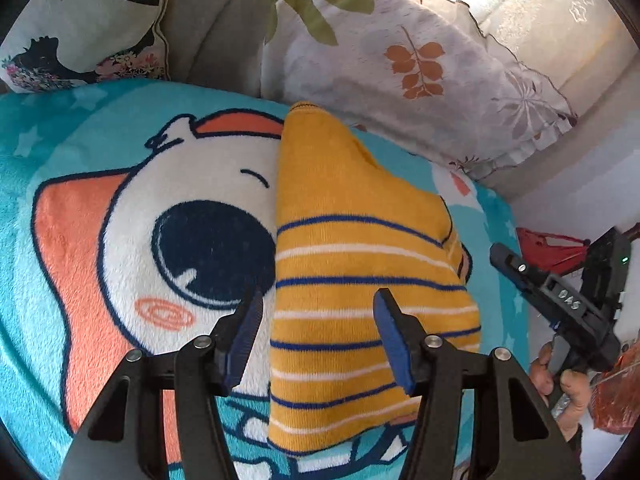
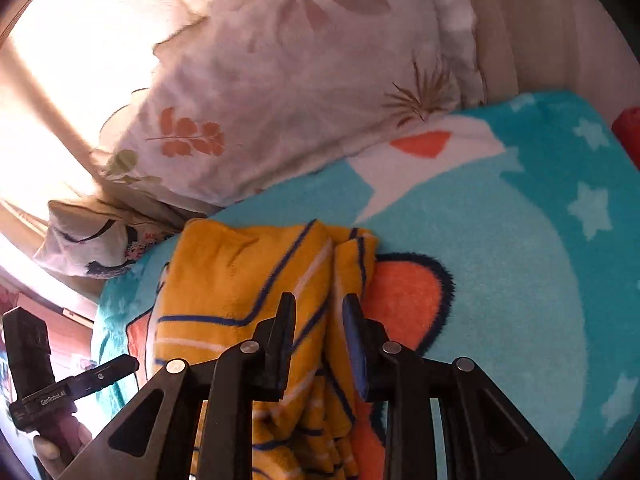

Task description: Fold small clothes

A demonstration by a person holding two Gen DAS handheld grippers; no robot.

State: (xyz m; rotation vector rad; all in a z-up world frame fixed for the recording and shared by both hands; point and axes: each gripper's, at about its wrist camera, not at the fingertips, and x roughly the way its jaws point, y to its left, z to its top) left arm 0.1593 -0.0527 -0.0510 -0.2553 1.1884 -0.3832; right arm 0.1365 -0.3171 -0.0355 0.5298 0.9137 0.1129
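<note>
A small yellow knitted garment with blue and white stripes lies folded on a turquoise cartoon blanket. My left gripper is open and hovers just above the garment's near left part, empty. In the right wrist view the same garment lies bunched, and a raised fold runs between the pads of my right gripper. Its jaws stand partly closed around that fold; I cannot tell whether they pinch it. The right gripper also shows in the left wrist view, hand-held at the bed's right edge.
A leaf-print pillow lies behind the garment. A cushion with a black animal print sits at the back left, against a beige headboard. The blanket's edge drops off at the right. Red items lie beyond it.
</note>
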